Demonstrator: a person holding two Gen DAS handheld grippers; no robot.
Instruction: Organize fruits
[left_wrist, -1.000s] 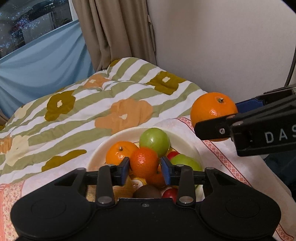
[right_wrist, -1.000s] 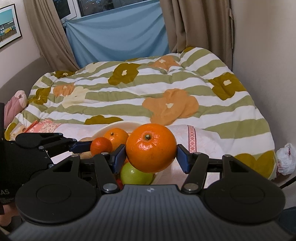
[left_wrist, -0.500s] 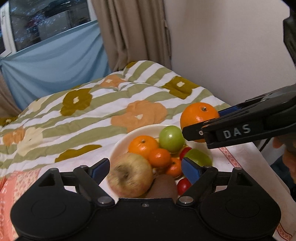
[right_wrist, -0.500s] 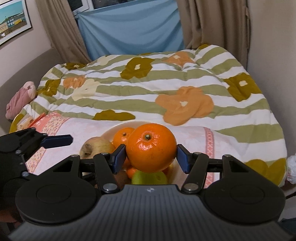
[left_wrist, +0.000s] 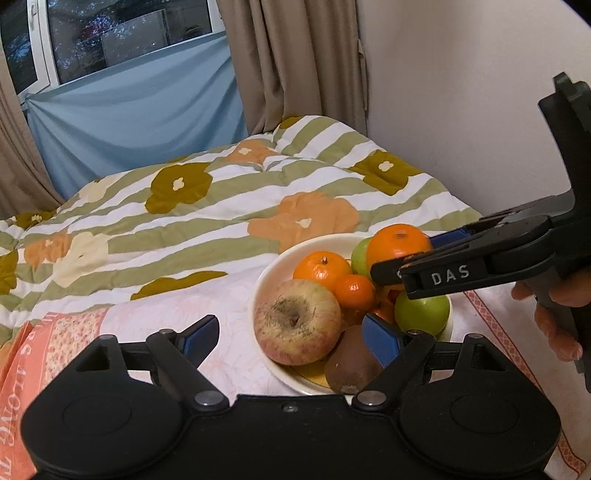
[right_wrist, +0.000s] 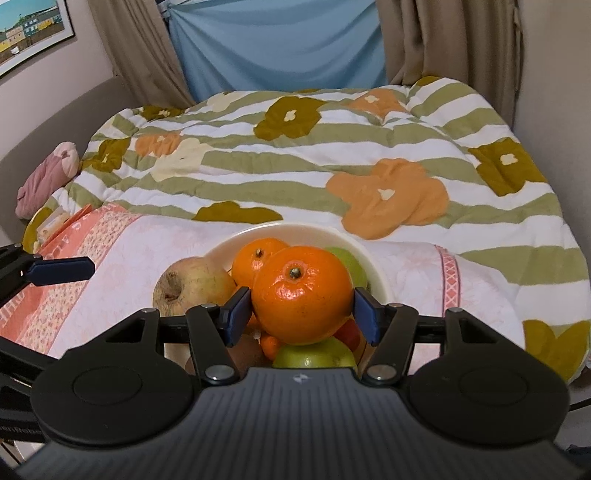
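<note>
While the right tool grips an orange, piled fruit (1 apple) crowds the bowl.

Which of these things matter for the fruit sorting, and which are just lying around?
Part of the job:
- big orange, gripped by the right tool
- bowl
- apple
- kiwi
- open left tool

Just lying about:
- flowered quilt
- curtains
- picture

You see a cream bowl of bright orange mandarins, green apples, a blotchy red-yellow apple and a brown kiwi. Your duvet is green-and-white striped with orange, olive and cream flowers. The cloth is pale pink with a coral floral border.
</note>
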